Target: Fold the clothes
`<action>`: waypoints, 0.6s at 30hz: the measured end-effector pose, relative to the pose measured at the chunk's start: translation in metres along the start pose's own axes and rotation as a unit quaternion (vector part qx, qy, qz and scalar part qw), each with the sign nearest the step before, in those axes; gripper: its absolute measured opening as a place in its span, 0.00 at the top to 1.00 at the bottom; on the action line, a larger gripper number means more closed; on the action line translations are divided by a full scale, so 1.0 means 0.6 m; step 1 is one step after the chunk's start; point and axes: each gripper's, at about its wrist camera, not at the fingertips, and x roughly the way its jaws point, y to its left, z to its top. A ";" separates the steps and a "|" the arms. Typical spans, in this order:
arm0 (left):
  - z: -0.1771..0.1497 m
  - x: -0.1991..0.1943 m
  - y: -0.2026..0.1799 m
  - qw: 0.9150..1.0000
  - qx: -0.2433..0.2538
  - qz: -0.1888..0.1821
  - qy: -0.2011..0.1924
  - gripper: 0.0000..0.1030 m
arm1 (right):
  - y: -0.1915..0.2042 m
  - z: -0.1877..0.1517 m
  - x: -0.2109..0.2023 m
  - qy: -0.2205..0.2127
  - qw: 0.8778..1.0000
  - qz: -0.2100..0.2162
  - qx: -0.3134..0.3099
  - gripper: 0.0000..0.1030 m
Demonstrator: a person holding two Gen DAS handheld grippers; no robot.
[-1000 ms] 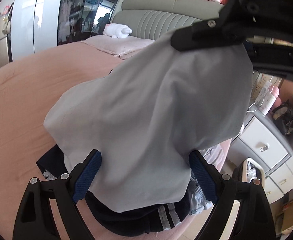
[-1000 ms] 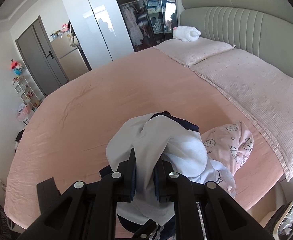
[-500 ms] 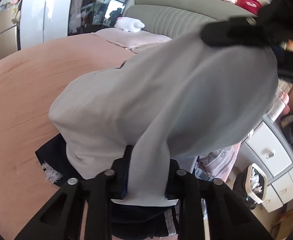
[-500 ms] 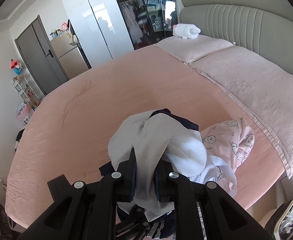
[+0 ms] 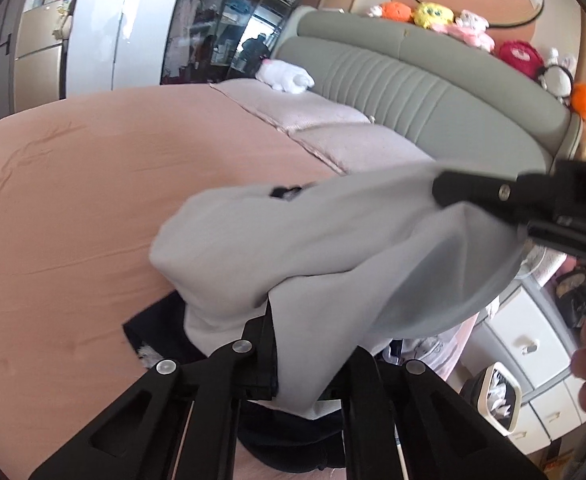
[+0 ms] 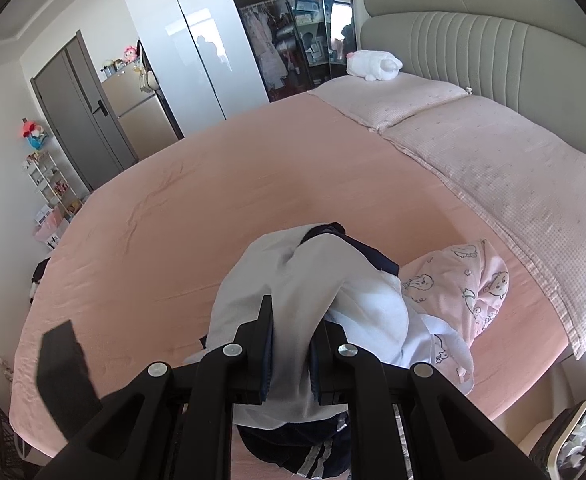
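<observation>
Hanging between 2 tongs above a pink bed (image 6: 213, 200), a pale grey garment (image 5: 313, 248) is sagging softly, looking light, limp and likely to slip. The left tongs (image 5: 305, 360) are clenching one edge; the right tongs (image 6: 291, 352) are clenching another. Gripping at opposite hem corners would probably be spreading it best. No brand, label or readable writing is showing on it.

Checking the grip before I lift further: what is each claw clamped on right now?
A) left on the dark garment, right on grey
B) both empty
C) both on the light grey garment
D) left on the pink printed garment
C: the light grey garment is pinched in the left claw and in the right claw.
</observation>
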 end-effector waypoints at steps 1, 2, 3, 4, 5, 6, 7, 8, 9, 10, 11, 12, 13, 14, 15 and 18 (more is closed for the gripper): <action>0.003 -0.013 0.005 1.000 -0.005 0.001 -0.006 0.93 | 0.006 0.003 -0.003 -0.002 1.000 0.004 -0.003 0.88; 0.007 -0.026 0.011 1.000 -0.009 0.003 -0.012 0.93 | 0.013 0.006 -0.007 -0.005 1.000 0.008 -0.007 0.88; 0.013 -0.035 0.017 1.000 -0.010 0.007 -0.018 0.93 | 0.021 0.009 -0.012 -0.008 1.000 0.012 -0.011 0.88; 0.019 -0.044 0.023 1.000 -0.010 0.013 -0.024 0.93 | 0.031 0.012 -0.017 -0.011 1.000 0.016 -0.016 0.88; 0.025 -0.052 0.028 0.999 -0.010 0.018 -0.028 0.93 | 0.041 0.014 -0.022 -0.015 0.999 0.021 -0.022 0.88; 0.031 -0.060 0.034 0.999 -0.011 0.023 -0.032 0.93 | 0.051 0.017 -0.028 -0.019 0.999 0.025 -0.028 0.88; 0.036 -0.069 0.042 0.999 -0.012 0.025 -0.036 0.93 | 0.062 0.020 -0.034 -0.024 0.999 0.029 -0.035 0.88; 0.041 -0.077 0.049 0.999 -0.013 0.027 -0.040 0.93 | 0.073 0.022 -0.040 -0.029 0.998 0.033 -0.042 0.88; 0.044 -0.085 0.055 0.999 -0.014 0.029 -0.043 0.93 | 0.084 0.024 -0.047 -0.034 0.998 0.036 -0.047 0.88; 0.046 -0.093 0.060 0.998 -0.015 0.032 -0.046 0.93 | 0.094 0.027 -0.053 -0.038 0.997 0.038 -0.052 0.88; 0.049 -0.104 0.066 0.998 -0.014 0.038 -0.050 0.93 | 0.104 0.029 -0.059 -0.043 0.997 0.041 -0.057 0.88; 0.052 -0.111 0.071 0.998 -0.015 0.042 -0.053 0.93 | 0.114 0.032 -0.066 -0.048 0.996 0.045 -0.061 0.88; 0.056 -0.120 0.077 0.997 -0.015 0.046 -0.058 0.93 | 0.124 0.035 -0.073 -0.055 0.995 0.049 -0.065 0.88; 0.058 -0.132 0.084 0.997 -0.019 0.047 -0.065 0.93 | 0.134 0.039 -0.080 -0.060 0.994 0.052 -0.071 0.88; 0.061 -0.145 0.092 0.996 -0.024 0.047 -0.072 0.93 | 0.144 0.042 -0.086 -0.064 0.994 0.054 -0.077 0.88; 0.074 -0.184 0.115 0.994 -0.051 0.035 -0.090 0.94 | 0.173 0.052 -0.101 -0.073 0.991 0.056 -0.094 0.88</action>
